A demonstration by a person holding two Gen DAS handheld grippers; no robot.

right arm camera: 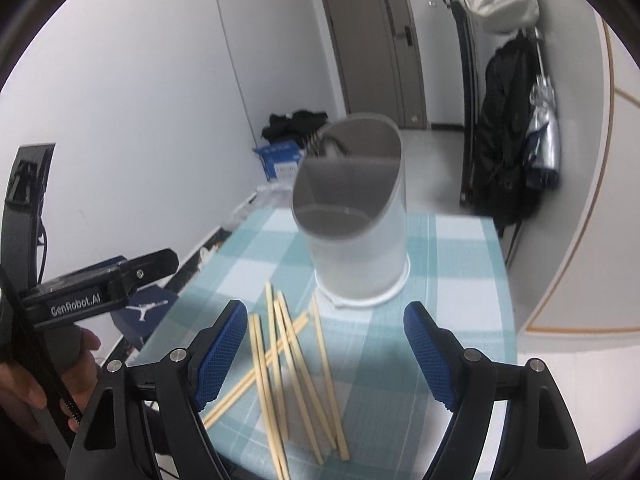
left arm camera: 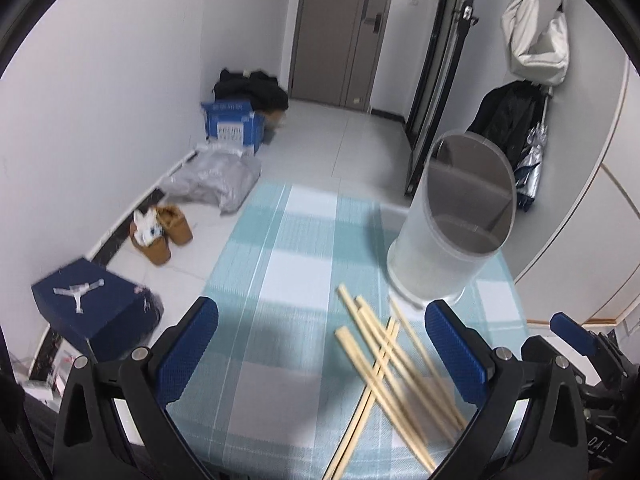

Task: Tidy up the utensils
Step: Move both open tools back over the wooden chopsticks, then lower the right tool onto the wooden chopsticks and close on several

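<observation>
Wooden chopsticks [right arm camera: 294, 364]: a loose, crossed heap of pale sticks lying flat on the near part of the surface, just in front of the holder; none is lifted or gripped.
Holder [right arm camera: 360, 236]: frosted, translucent, upright cylinder with a slanted rim and an inner divider; stands on the cloth behind the chopsticks. Dark fork tines show in its rear compartment in the right wrist view.
Surface [left arm camera: 280, 264]: covered with a cloth checked in pale teal, white and grey.
Left gripper [left arm camera: 320, 356]: blue-padded fingers spread wide, nothing between the pads; it hangs over the cloth with the chopstick heap by its right-hand finger. In the right wrist view it appears at the left edge, carried by a person's hand [right arm camera: 24, 392].
Right gripper [right arm camera: 324, 360]: fingers stand wide apart, pressing on nothing; the chopsticks lie on the cloth below, towards its left-hand finger, with the holder beyond.
Floor: pale tiles. Along the wall sit a dark blue box [left arm camera: 96, 304], a pair of tan boots [left arm camera: 160, 236], a grey plastic bag [left arm camera: 216, 180] and a blue-and-white carton [left arm camera: 232, 124] with dark clothes behind it.
Far wall: brown door [left arm camera: 340, 32].
Right side: white bag [left arm camera: 536, 32] hung high, black coat [left arm camera: 508, 116] below it, folded silver umbrella beside the coat.
</observation>
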